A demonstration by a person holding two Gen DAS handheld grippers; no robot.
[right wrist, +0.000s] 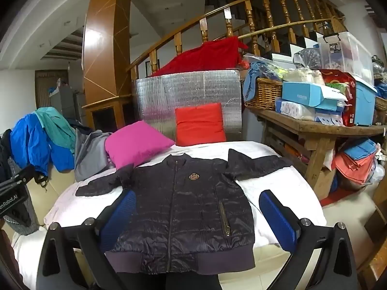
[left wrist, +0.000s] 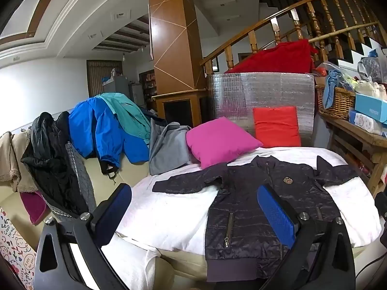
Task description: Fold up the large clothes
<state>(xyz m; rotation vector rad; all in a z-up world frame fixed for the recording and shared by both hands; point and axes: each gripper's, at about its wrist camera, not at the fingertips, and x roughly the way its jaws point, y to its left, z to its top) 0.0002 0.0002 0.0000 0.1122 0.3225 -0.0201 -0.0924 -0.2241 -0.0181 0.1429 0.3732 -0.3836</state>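
White bedding (left wrist: 183, 207) carries the dark quilted jacket (left wrist: 256, 193), spread flat and zipped, just in front of the pink cushion (left wrist: 217, 142). My left gripper (left wrist: 193, 215) hangs above it, jaws spread wide, holding nothing.

From my right wrist, the jacket (right wrist: 188, 207) lies below my right gripper (right wrist: 196, 220), likewise spread and empty.

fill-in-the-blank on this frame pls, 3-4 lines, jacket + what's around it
1. The dark jacket lies flat with its front zipper ____.
2. The pillow nearest the jacket's collar is ____.
3. The red pillow leans against a ____ foil panel.
4. Both the left gripper and right gripper have their jaws ____.

Missing words: closed; pink; silver; open
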